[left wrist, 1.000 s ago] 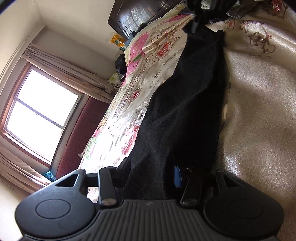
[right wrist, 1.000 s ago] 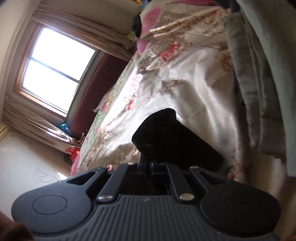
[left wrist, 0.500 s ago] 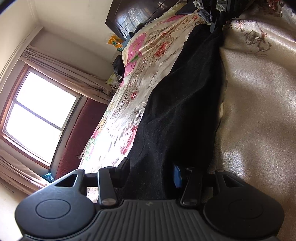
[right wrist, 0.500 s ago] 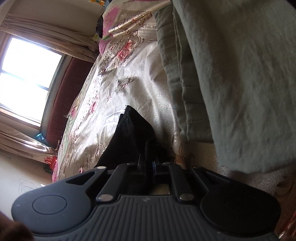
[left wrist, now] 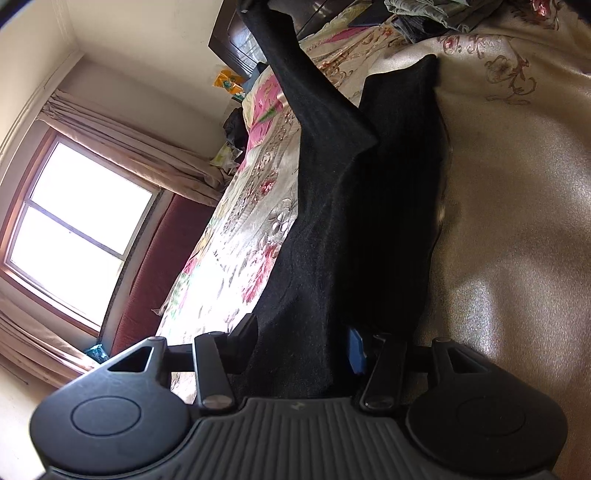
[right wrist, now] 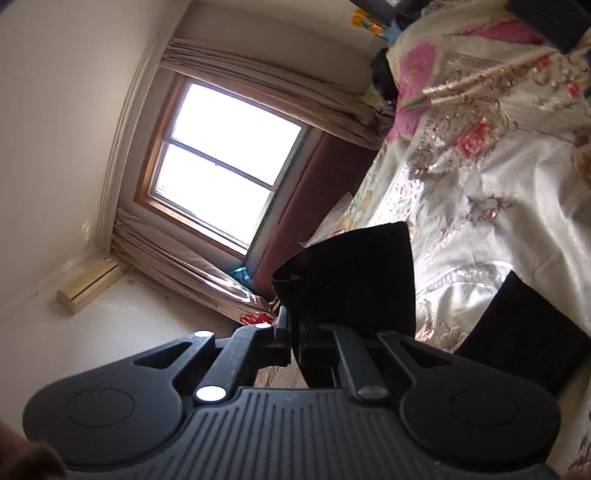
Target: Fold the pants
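Observation:
Black pants [left wrist: 388, 221] lie lengthwise on the floral bedspread [left wrist: 517, 221]. My left gripper [left wrist: 301, 339] holds their near end bunched between its fingers, and its jaws are opening slightly with the cloth still filling the gap. One leg [left wrist: 314, 110] is lifted off the bed toward the top of the left wrist view. My right gripper [right wrist: 294, 332] is shut on that leg's hem [right wrist: 354, 280], held in the air. The other leg's end [right wrist: 524, 332] rests flat on the bedspread [right wrist: 480, 184].
A pile of grey-green clothes [left wrist: 436, 14] sits at the far end of the bed. A dark wooden cabinet [left wrist: 236, 40] stands behind it. A window [right wrist: 225, 162] with curtains and a maroon padded bench [right wrist: 314, 192] run along the bed's far side.
The right gripper has risen with the leg hem, and its view swung from the grey clothes to the window. One pants leg now stands lifted off the bed. The left gripper stayed put.

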The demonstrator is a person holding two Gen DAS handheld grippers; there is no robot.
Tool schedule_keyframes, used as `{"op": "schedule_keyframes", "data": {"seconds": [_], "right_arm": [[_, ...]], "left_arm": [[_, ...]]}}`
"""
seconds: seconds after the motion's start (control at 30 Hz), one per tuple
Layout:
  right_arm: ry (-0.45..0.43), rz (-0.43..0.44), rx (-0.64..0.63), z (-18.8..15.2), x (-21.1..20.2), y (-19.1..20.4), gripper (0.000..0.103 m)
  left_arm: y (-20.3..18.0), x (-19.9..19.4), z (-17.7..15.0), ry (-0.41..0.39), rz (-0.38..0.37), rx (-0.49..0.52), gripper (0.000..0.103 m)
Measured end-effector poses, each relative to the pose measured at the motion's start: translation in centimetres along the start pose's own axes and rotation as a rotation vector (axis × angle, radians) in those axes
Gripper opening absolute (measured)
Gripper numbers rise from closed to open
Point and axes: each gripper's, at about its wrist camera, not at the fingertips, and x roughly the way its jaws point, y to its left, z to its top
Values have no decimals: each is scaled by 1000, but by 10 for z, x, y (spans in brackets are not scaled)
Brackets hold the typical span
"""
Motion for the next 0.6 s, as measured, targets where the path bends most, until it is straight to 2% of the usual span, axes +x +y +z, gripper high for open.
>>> {"op": "schedule_keyframes", "data": {"seconds": [0.03,0.1,0.13,0.2,0.3,0.4,0.6], "right_arm": [[27,-92,-26,-2,3,-9,4],[103,-293,78,-7,9,-52,5],[111,-353,126,-10,7,-69,5],[88,-435,141,-15,-7,-85,5],[75,-459,198,-15,-21,-98,5],[100,-536,221,-13,-21,-107,5],[121,-547,254,-19,-22,-109,9]], "left_arm": [[-1,1,0,2,-1,-4,64],[-1,2,1,6,0,-10,64],[-1,2,2,7,0,-16,64],[0,2,3,7,-10,-29,64],[-2,4,3,0,-15,-11,64],[-3,5,3,2,-16,-4,64],[-2,4,2,1,-15,-7,64]]}}
